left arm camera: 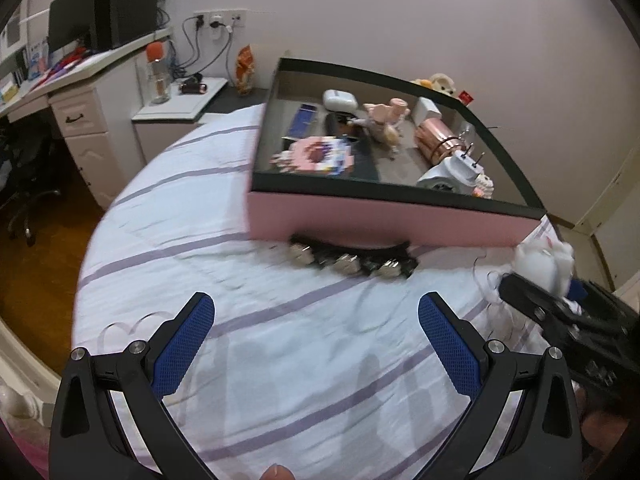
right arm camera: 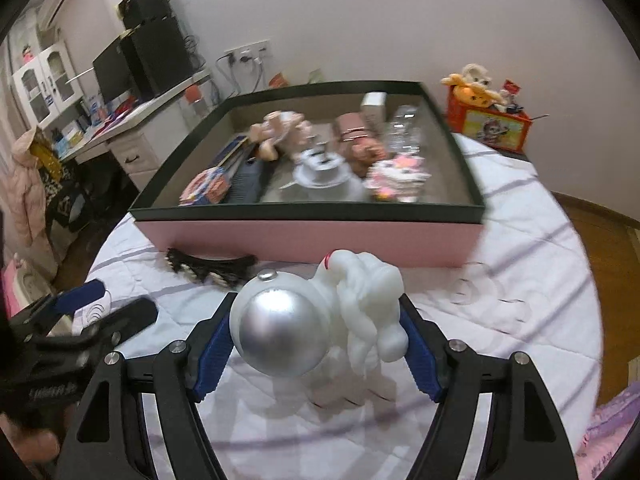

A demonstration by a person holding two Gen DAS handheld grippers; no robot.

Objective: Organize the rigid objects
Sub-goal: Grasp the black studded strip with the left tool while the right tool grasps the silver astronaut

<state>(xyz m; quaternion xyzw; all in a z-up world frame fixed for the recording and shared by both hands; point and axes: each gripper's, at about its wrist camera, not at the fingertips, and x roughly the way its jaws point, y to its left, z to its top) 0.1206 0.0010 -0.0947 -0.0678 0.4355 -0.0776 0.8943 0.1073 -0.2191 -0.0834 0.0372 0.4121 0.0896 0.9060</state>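
Right tongs [right arm camera: 312, 344] grip white astronaut figure [right arm camera: 320, 320]; left tongs [left arm camera: 316, 344] open, empty. Risk: round helmet slips from pads, figure drops short of pink box [right arm camera: 312, 236].

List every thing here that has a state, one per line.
right gripper: shut on the astronaut figure
astronaut figure: held clear of the bed
left gripper: open, nothing between its fingers
pink box: lidless, partly filled
black hair clip: lying on the bed against the box's front wall

Both wrist views downward, sharing box [left arm camera: 384, 220]
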